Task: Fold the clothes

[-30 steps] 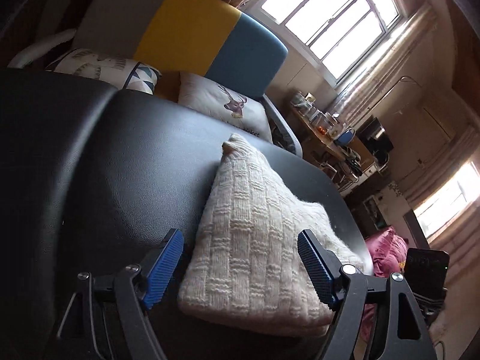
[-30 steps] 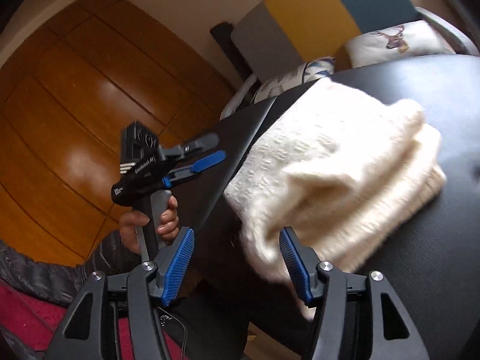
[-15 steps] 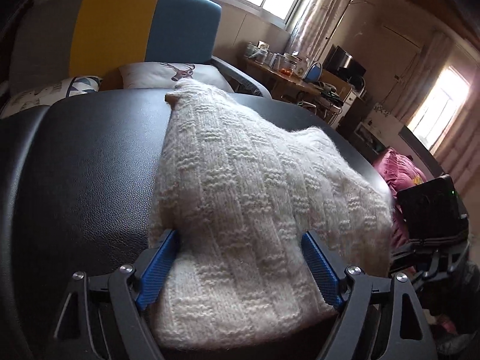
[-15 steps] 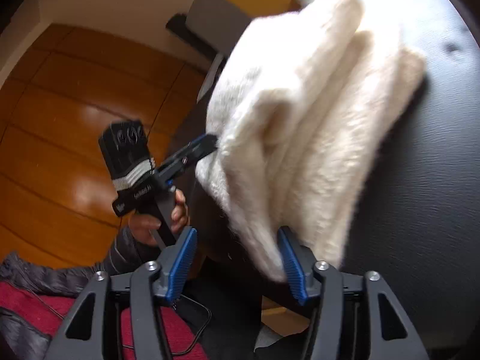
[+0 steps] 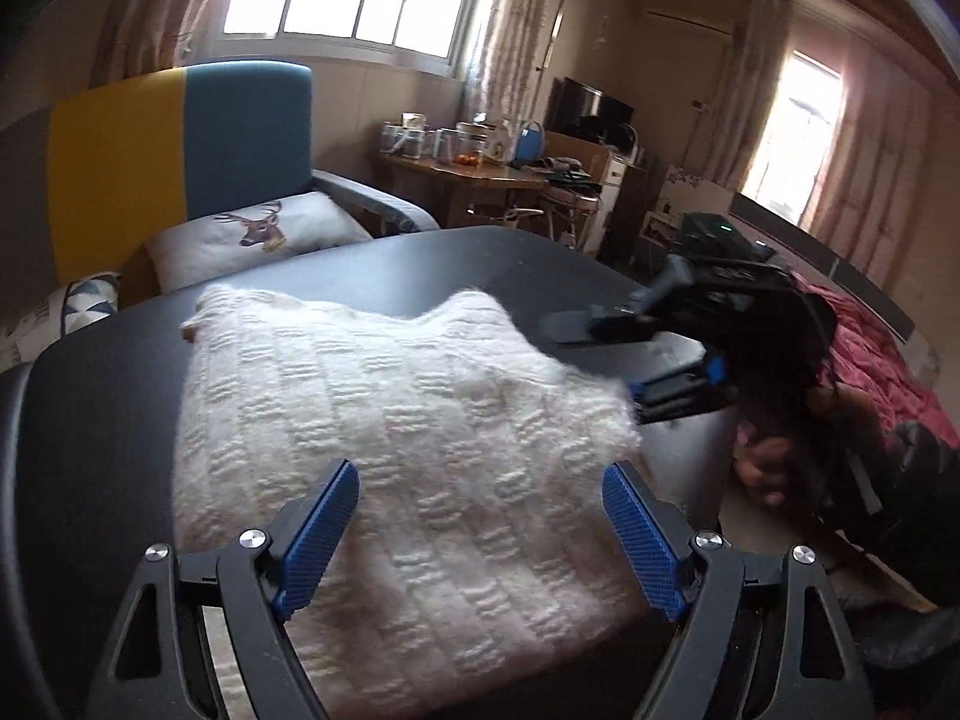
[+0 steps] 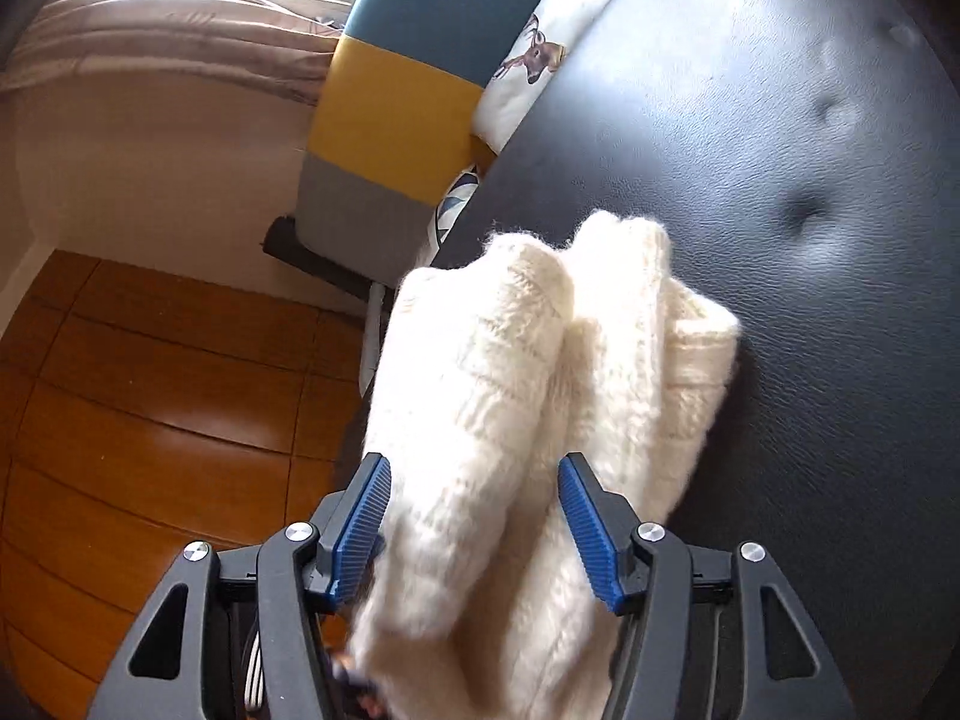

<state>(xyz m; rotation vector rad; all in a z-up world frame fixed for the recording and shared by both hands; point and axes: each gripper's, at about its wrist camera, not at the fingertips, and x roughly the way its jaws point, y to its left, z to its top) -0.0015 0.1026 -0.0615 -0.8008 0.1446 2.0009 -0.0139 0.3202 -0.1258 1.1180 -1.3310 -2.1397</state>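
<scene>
Cream chunky-knit folded sweater [image 5: 384, 450] on black leather counter [image 5: 108, 396]. Left tongs [image 5: 480, 531] spread wide over it, gripping nothing; right tongs [image 6: 474, 525] apart, straddling thick fold. Risk: bulky layers slip, fold springs open near counter edge.

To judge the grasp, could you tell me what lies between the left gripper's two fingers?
The folded cream sweater fills the gap in the left gripper, seen in the left wrist view.

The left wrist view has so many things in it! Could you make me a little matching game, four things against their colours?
Things:
1. sweater
2. table
3. deer cushion
4. pads on the left tongs

Colours:
A. blue
B. cream white knit
C. black
D. pale grey with a brown print

Pairs: 1-B, 2-C, 3-D, 4-A
</scene>
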